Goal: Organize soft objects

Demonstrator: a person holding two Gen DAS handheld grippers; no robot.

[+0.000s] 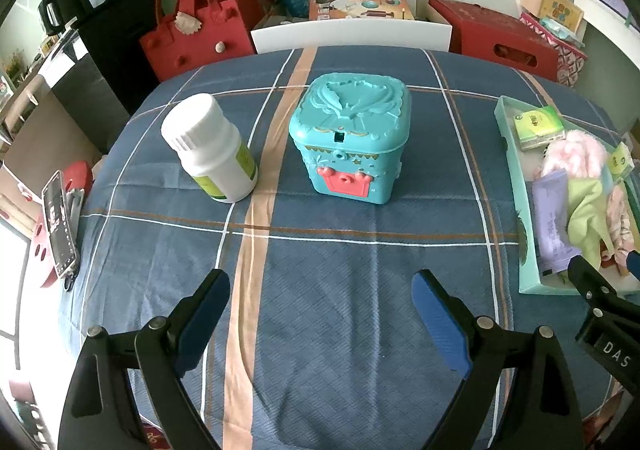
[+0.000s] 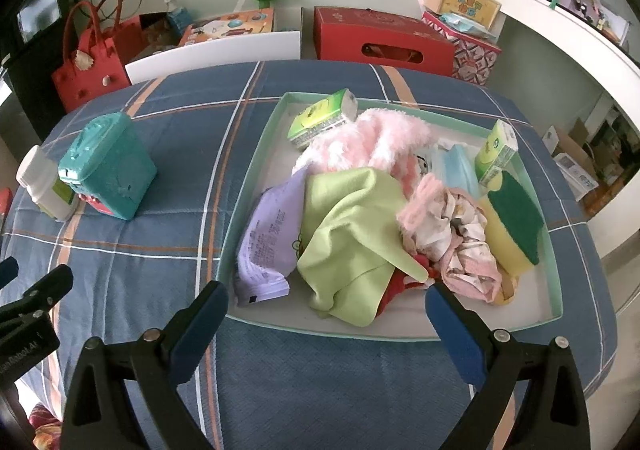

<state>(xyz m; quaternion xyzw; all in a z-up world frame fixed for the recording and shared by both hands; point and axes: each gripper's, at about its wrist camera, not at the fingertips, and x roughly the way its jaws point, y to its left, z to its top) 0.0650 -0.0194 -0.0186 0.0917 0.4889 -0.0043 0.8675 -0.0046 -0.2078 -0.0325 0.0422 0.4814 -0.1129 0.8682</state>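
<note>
Both claws, left (image 1: 320, 298) and right (image 2: 326, 310), gape empty; a green cloth (image 2: 352, 238) half-hides something red in the tray (image 2: 248, 178).

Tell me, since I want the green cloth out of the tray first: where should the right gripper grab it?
Probably the raised fold at the near edge of the green cloth, coming from the front and above. The right gripper is open just before it, and that bunched edge stands clear of the purple packet and the tray wall.
</note>
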